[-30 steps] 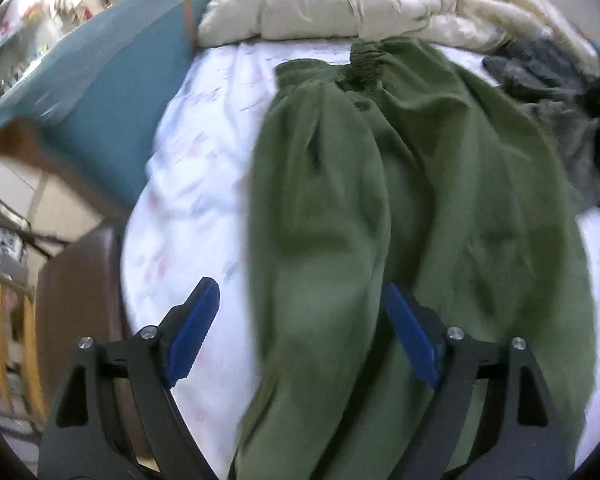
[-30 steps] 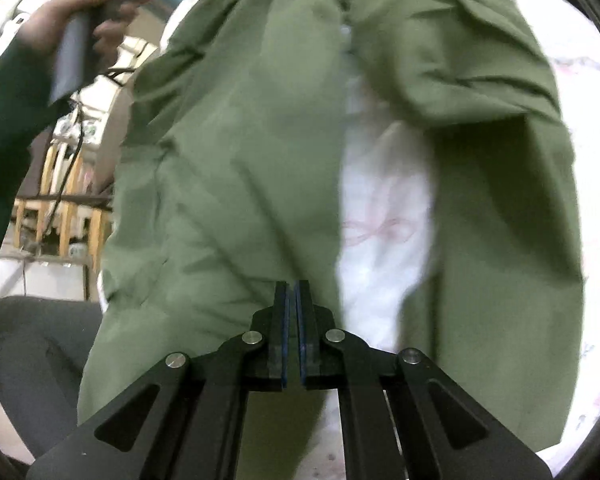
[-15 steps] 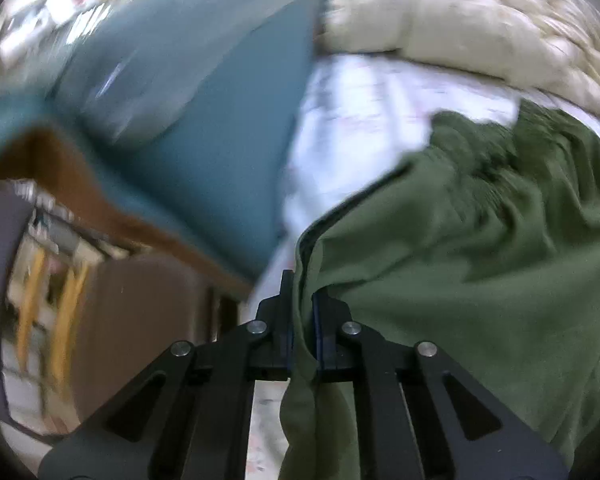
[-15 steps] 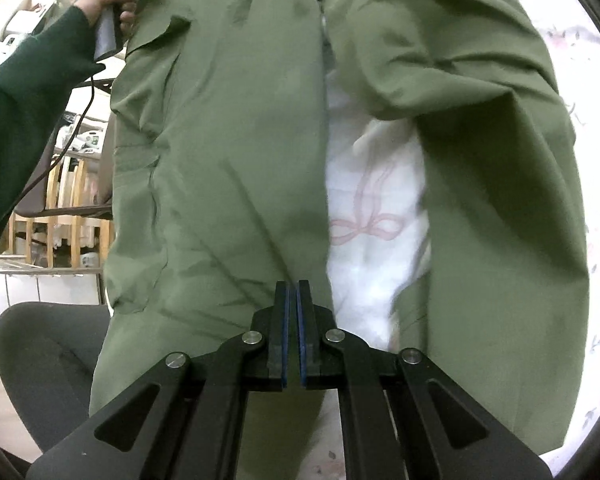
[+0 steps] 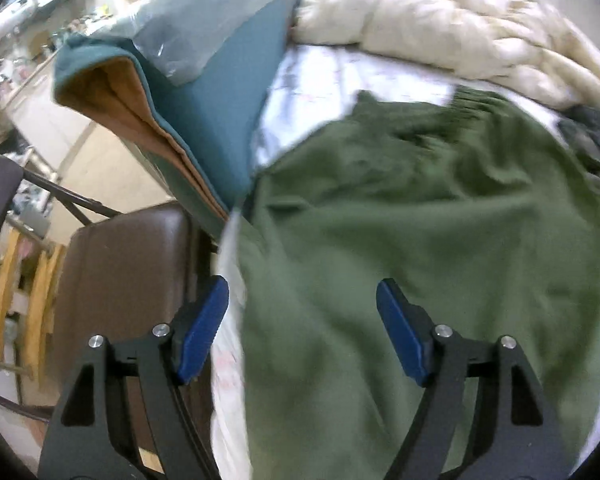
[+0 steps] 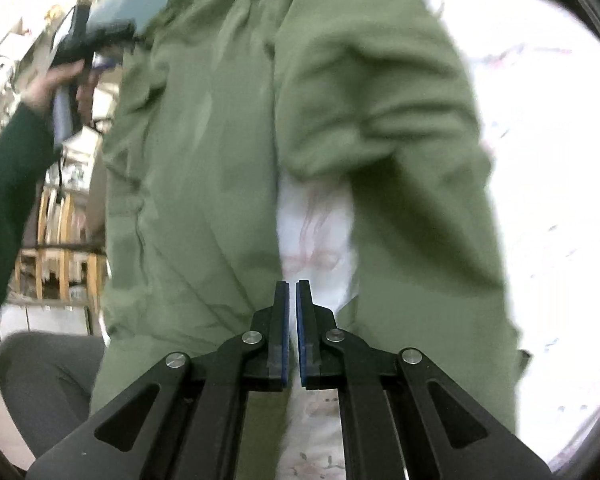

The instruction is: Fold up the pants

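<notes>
Olive green pants (image 5: 420,220) lie spread on a white printed bed sheet (image 5: 320,72), waistband towards the far pillows. My left gripper (image 5: 300,332) is open above the pants' left edge, its blue pads (image 5: 202,324) apart and holding nothing. In the right wrist view the two pant legs (image 6: 204,168) run away from me with a strip of sheet (image 6: 316,240) between them. My right gripper (image 6: 292,332) is shut with a thin gap, over the inner edge of the left leg; no cloth shows between its pads. The left gripper (image 6: 80,40) shows there too, held in a hand at the far left.
A teal cushion with an orange lining (image 5: 188,92) leans at the bed's left edge. A cream duvet (image 5: 440,20) is bunched at the head. Dark grey clothes (image 5: 592,136) lie at the right. A brown chair seat (image 5: 124,280) stands beside the bed.
My left gripper, shut on the pants' edge half a second ago, has opened and let go. The right gripper stays shut in nearly the same place.
</notes>
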`<state>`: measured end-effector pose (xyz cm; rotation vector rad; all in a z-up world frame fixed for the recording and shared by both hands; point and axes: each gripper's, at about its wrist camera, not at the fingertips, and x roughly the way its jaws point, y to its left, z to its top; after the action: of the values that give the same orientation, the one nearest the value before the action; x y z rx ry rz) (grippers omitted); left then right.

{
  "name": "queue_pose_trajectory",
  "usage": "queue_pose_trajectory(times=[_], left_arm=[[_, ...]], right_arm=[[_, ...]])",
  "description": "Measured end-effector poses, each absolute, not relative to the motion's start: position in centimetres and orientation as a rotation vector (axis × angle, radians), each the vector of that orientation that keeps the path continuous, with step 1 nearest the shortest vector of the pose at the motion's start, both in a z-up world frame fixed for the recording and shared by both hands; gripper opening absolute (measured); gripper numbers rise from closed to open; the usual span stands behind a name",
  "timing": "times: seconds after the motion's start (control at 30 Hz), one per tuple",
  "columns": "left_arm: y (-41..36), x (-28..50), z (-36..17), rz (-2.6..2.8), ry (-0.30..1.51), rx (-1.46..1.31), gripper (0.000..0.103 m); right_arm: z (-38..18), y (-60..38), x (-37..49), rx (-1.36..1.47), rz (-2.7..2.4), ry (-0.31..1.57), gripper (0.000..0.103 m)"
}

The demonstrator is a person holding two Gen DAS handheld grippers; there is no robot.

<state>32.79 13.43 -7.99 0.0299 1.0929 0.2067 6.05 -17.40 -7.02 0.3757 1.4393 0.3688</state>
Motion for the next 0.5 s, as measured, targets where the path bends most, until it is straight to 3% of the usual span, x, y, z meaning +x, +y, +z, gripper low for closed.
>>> queue_pose_trajectory(times=[0.3,0.33,0.4,0.43,0.47,0.5], left_arm=[[6.7,19.5,-4.3,0.013,1.136,-0.095,0.074],[6.3,18.2,-4.4,0.010,1.149,-0.105,0.074],[5.9,16.1,-4.2,-0.003,1.171,-0.145,0.074],[5.6,14.6,-4.1,-0.008,1.185,-0.179,0.074],[5.2,13.4,-4.0,-0.014,1.194,-0.206,0.074],[4.7,11.7,-3.7,-0.023,1.209,-0.244,0.074]], right_arm=[[-1.3,-27.0,5.3,0.484,0.180,1.305,0.006],[-1.3,-27.6,5.1,0.483,0.162,1.310,0.010],[-1.8,-29.1,4.4,0.500,0.126,1.336,0.033],[-2.3,-29.7,4.0,0.516,0.111,1.354,0.062],[-2.8,-30.3,3.6,0.536,0.098,1.368,0.071],[-3.6,-30.7,3.0,0.552,0.091,1.384,0.071]])
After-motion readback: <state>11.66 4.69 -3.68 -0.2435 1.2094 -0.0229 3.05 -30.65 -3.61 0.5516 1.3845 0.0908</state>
